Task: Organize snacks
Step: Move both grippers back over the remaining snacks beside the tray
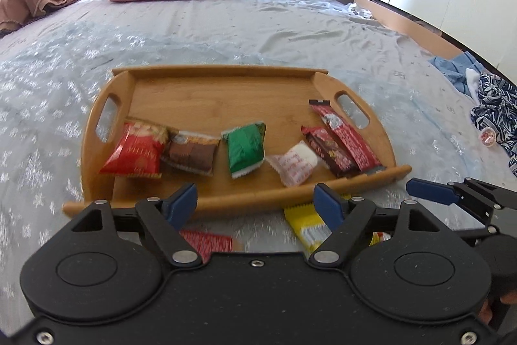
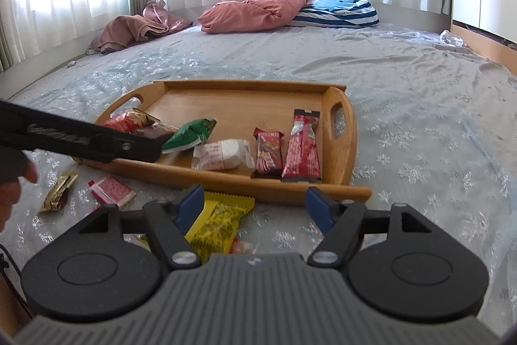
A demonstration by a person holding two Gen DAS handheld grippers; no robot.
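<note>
A wooden tray (image 1: 226, 99) lies on the bed with a row of snacks along its near side. They are a red packet (image 1: 134, 151), a brown one (image 1: 190, 154), a green one (image 1: 245, 147), a clear white one (image 1: 295, 164) and two red bars (image 1: 342, 144). My left gripper (image 1: 255, 202) stands open and empty just before the tray's front rim. My right gripper (image 2: 255, 207) is open too, with a yellow packet (image 2: 219, 222) on the sheet under its left finger. A pink packet (image 2: 113, 191) and a gold wrapper (image 2: 58, 189) lie loose to the left.
A pink pillow (image 2: 255, 10), a striped blue pillow (image 2: 336, 8) and brown cloth (image 2: 135, 28) sit at the head of the bed. Crumpled clothes (image 1: 494, 115) lie at the right edge by the wooden bed frame (image 1: 420, 31). A person's hand (image 2: 13, 189) shows at far left.
</note>
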